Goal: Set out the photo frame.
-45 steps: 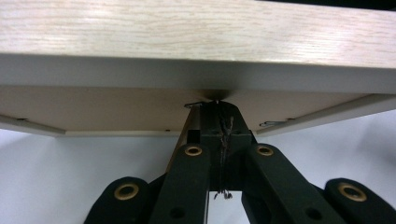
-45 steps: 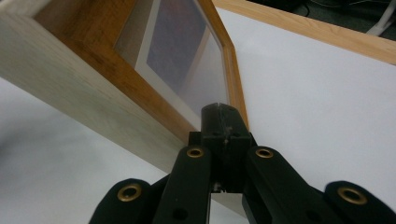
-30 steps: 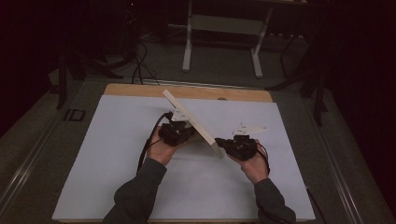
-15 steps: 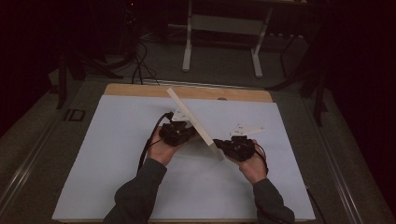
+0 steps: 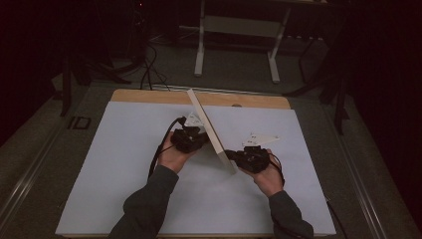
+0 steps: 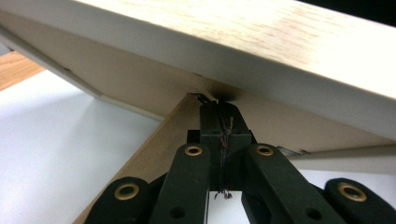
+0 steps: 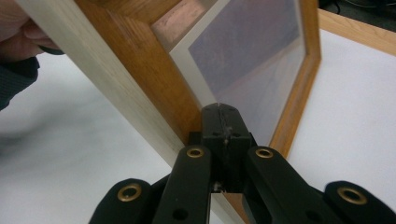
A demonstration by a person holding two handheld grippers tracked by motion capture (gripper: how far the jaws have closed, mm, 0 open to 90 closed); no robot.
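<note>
- Left gripper [image 5: 195,141], black two-jaw tool in the left hand [image 5: 171,153], jaws pressed together at the brown fibreboard stand on the back of the light wooden picture frame [image 5: 209,129].
- Right gripper [image 5: 238,158], same build, jaws clenched on the frame's near lower edge, centre of the high view.
- Frame tilted on edge between both tools, running from upper centre down to the right.
- Below, white sheet [image 5: 124,149] over a wooden table [image 5: 149,96].
</note>
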